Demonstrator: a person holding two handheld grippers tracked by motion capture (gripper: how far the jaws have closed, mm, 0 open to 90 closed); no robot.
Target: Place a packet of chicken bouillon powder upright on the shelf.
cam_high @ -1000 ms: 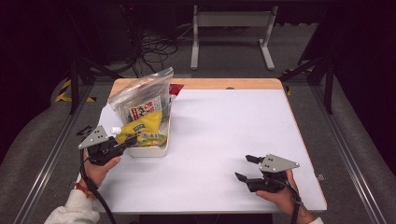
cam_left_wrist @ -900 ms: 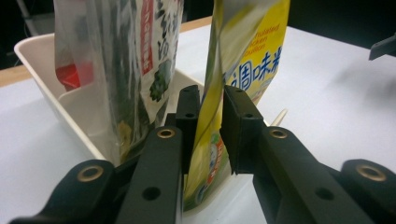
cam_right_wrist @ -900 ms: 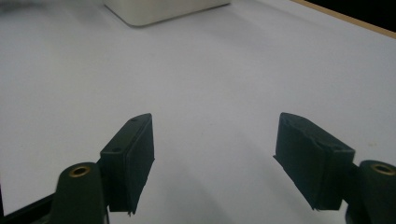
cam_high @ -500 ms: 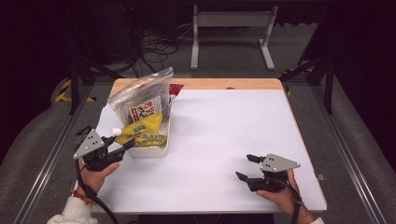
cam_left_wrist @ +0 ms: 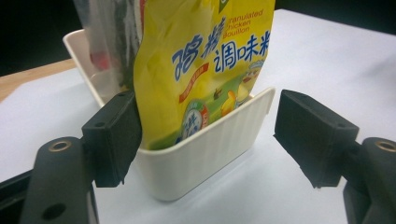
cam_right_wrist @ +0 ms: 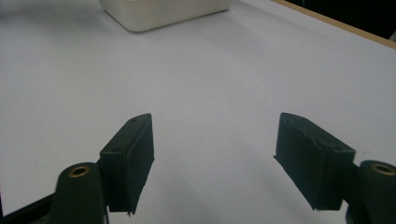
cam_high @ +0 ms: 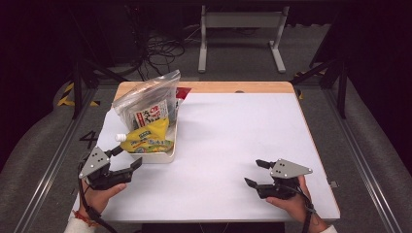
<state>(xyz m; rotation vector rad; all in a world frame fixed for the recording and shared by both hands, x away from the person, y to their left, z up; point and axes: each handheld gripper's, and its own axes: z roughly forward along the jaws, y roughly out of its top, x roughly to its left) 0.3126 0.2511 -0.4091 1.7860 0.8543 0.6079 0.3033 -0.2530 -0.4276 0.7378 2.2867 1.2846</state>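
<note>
The left hand-held gripper [cam_high: 127, 158] is sitting just in front of the cream ribbed plastic bin [cam_high: 156, 156] at the table's [cam_high: 233, 141] left side, its jaws having just been opening and now spread, pinching nothing, though the bin's near corner and the yellow spouted seasoning pouch [cam_high: 145, 138] stand between them in the left gripper view. The pouch is leaning inside the bin against a clear zip bag of packets [cam_high: 145, 104] (both standing tall and loosely). A careless swing could be catching the bin's rim and tipping everything. The right hand-held gripper [cam_high: 255, 174] is resting spread and empty, with wide bare table ahead; the left edge is running close by the bin.
</note>
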